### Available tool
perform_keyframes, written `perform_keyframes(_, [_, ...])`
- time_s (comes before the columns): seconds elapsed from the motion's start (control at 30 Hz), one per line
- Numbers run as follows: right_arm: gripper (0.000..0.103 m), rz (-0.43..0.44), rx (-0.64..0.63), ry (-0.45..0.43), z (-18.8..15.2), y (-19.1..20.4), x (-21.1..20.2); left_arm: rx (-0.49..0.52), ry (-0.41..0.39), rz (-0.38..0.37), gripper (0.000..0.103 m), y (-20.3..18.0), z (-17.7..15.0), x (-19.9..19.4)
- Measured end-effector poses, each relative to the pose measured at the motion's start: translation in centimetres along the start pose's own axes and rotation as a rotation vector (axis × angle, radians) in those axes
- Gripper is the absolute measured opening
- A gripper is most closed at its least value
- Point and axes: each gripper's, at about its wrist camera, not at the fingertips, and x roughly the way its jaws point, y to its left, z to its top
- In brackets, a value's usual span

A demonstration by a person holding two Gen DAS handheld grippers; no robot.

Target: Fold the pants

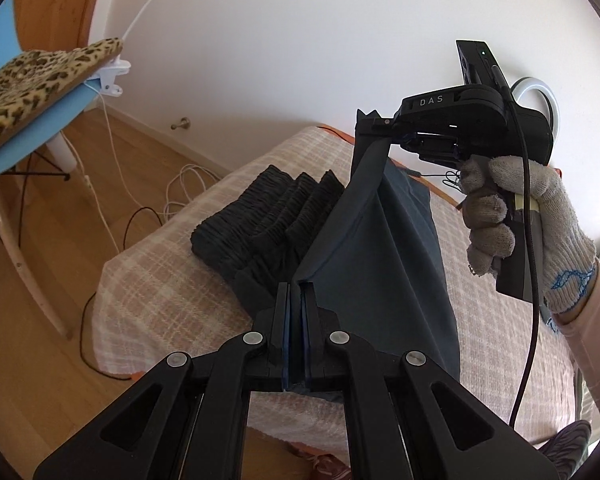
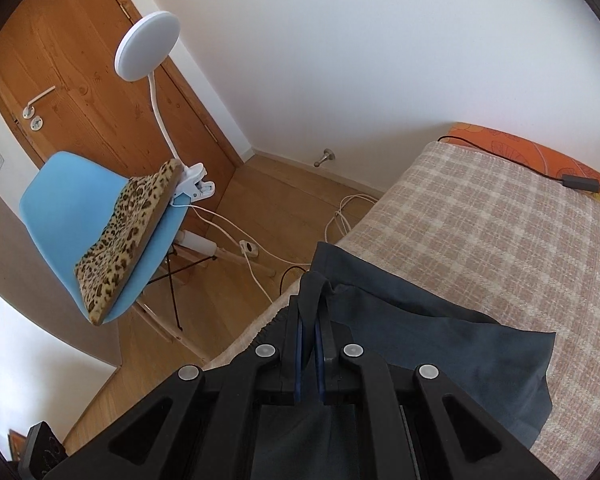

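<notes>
Dark blue-grey pants hang lifted above a bed with a beige plaid cover. My left gripper is shut on a lower edge of the cloth. My right gripper, held by a gloved hand, is shut on the cloth higher up, and the fabric is stretched between the two. In the right wrist view my right gripper pinches a fold of the pants, which drape down onto the plaid cover.
A stack of folded black ribbed garments lies on the bed next to the pants. A blue chair with a leopard-print cushion and a clip-on white lamp stands on the wooden floor. Cables lie on the floor beside the bed.
</notes>
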Motion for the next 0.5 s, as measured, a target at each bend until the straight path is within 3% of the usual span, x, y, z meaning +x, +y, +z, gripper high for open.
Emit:
perform_keyframes(0.33, [0.003,0.001,-0.022,0.055,0.4,1.3,5.6,-0.054,0.023,0.084,0.003,2.6,0.5,1.5])
perform_keyframes(0.4, [0.003,0.003,-0.03,0.059,0.4,1.2,5.8,-0.029,0.02,0.133,0.003,2.3,0.6,1.8])
perform_keyframes(0.5, [0.016,0.008,-0.054,0.062,0.7,1.4,5.6,0.015,0.021,0.238,0.01,1.3,0.6,2.0])
